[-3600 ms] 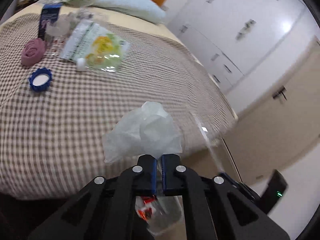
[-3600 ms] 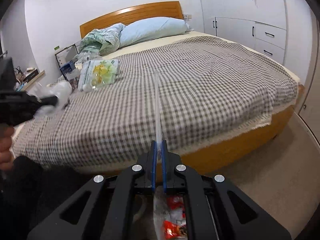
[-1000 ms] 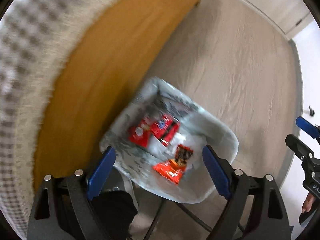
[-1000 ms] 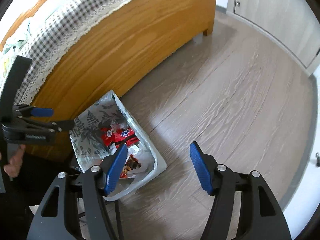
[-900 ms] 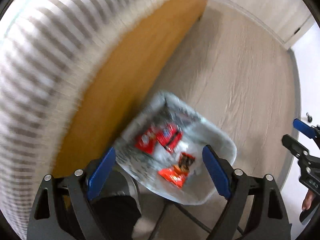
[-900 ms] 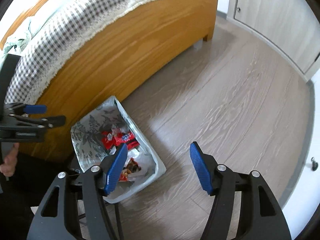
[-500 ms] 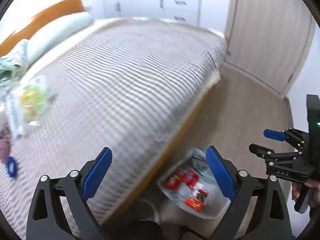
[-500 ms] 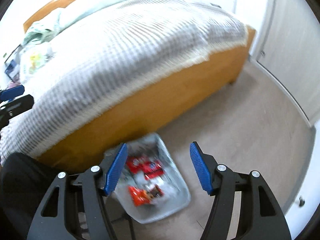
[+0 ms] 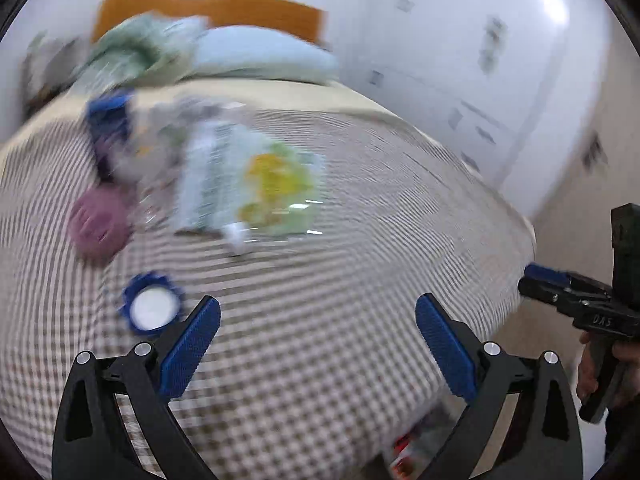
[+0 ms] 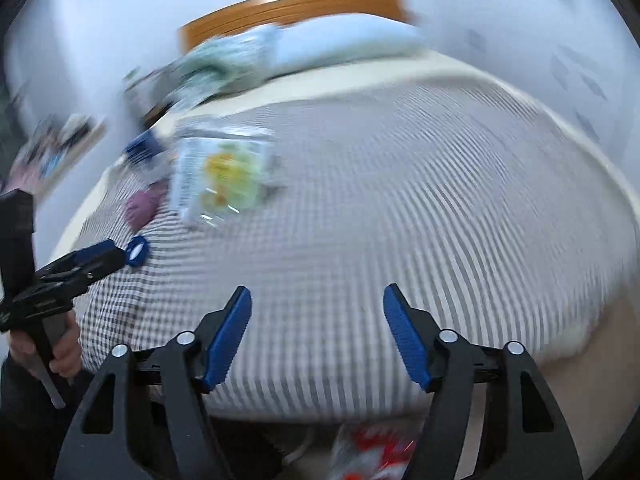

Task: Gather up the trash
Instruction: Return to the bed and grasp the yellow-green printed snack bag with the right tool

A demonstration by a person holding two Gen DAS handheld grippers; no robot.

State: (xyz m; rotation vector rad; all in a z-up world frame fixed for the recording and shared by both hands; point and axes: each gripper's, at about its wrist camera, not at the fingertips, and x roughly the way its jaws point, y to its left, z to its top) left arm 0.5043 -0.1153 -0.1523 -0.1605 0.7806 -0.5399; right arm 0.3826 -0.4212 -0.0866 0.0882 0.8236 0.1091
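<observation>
Both views are blurred by motion. My left gripper (image 9: pixel 318 322) is open and empty above the near part of the checked bed (image 9: pixel 320 360). Ahead lie a blue cap (image 9: pixel 150 310), a purple round thing (image 9: pixel 98 224), a green and yellow plastic packet (image 9: pixel 256 184) and a blue box (image 9: pixel 108 120). My right gripper (image 10: pixel 318 320) is open and empty over the bed's near edge. The packet (image 10: pixel 220 174), purple thing (image 10: pixel 140 204) and cap (image 10: pixel 136 250) show at its left. The trash bag with red wrappers (image 10: pixel 372 456) sits below the bed edge.
Pillows (image 9: pixel 256 56) and a wooden headboard (image 9: pixel 208 6) are at the far end. White wardrobes (image 9: pixel 480 80) stand at the right. The right gripper shows at the left view's right edge (image 9: pixel 560 284), the left gripper at the right view's left edge (image 10: pixel 80 264).
Both grippers have swung up from the trash bag on the floor to face the bed. Both were shut 3.6 s ago, the left on a white tissue, and are now open and empty.
</observation>
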